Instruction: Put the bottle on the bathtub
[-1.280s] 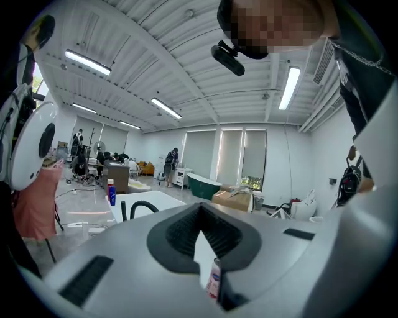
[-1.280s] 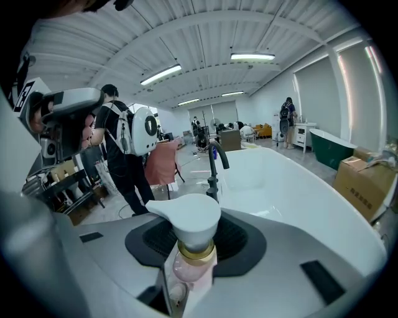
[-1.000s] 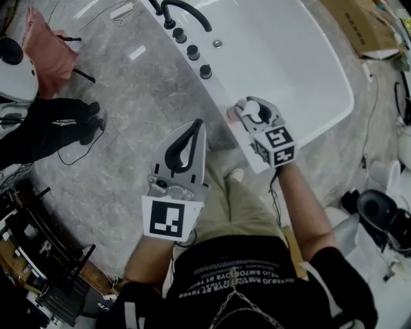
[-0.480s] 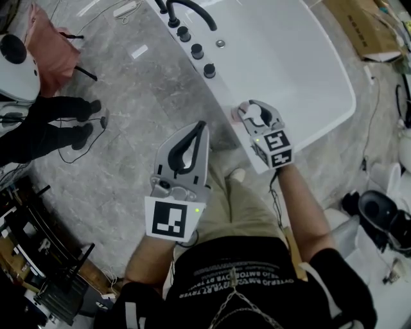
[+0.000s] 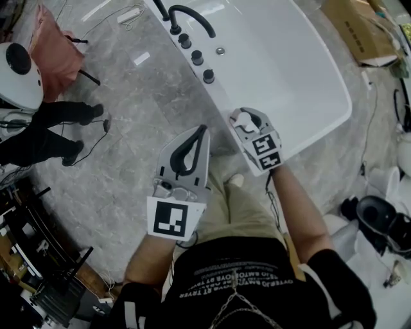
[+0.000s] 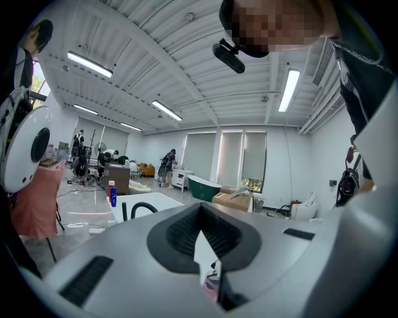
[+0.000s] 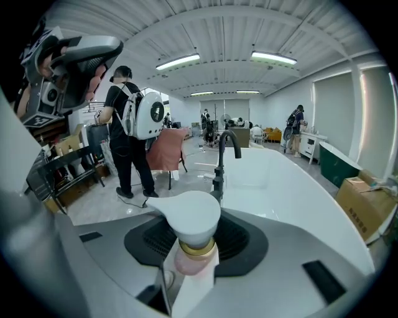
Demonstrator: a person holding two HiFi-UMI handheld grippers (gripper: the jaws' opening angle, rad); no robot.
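In the right gripper view a small pink bottle [image 7: 188, 263] with a gold collar and a white pump top stands upright between the jaws of my right gripper [image 7: 186, 276], which is shut on it. From the head view that gripper [image 5: 243, 122] hovers over the near rim of the white bathtub [image 5: 289, 71]; only the bottle's white top [image 5: 241, 118] shows there. My left gripper [image 5: 194, 136] hangs shut and empty over the grey floor just left of the tub's corner. Its closed jaws [image 6: 202, 248] fill the left gripper view.
A black faucet [image 5: 192, 16] and several black knobs [image 5: 196, 58] line the tub's left rim. A person in black [image 5: 45, 128] stands at left beside a pink-draped chair [image 5: 54, 45]. Cardboard [image 5: 359, 32] lies beyond the tub; cables cross the marble floor.
My right gripper has shifted slightly left and nearer along the tub's rim with the bottle. The bottle's pink body no longer shows from the head. The left gripper has hardly moved.
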